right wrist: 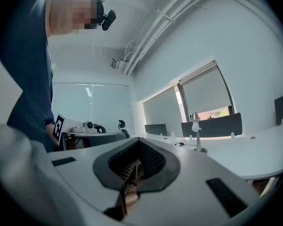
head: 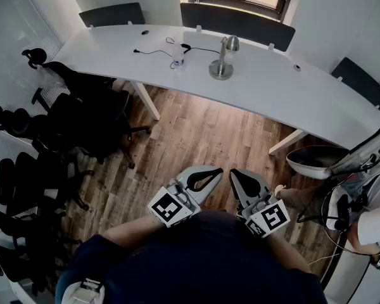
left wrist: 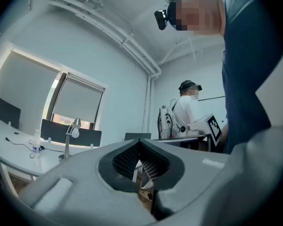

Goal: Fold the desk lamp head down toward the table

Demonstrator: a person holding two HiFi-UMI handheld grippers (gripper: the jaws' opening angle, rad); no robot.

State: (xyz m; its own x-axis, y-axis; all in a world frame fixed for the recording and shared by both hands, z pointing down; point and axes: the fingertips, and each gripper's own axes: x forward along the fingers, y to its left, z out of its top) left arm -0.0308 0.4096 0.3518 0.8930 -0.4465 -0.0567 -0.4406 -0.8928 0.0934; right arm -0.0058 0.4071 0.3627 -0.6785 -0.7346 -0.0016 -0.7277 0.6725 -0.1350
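A silver desk lamp [head: 222,58] stands upright on the long white table [head: 272,84], its head raised at the top of the stem. The lamp [left wrist: 70,135] shows small at the left in the left gripper view, and the lamp [right wrist: 196,132] shows at mid-right in the right gripper view. My left gripper [head: 213,172] and right gripper [head: 237,173] are held side by side close to my body, over the wooden floor and far short of the table. Both are shut with nothing between the jaws.
Several black office chairs [head: 63,116] crowd the floor at the left. A small bottle [head: 178,59] and cables [head: 153,51] lie on the table left of the lamp. A white chair [head: 316,161] and another person [left wrist: 186,109] are at the right. Dark partition panels [head: 237,23] line the table's far edge.
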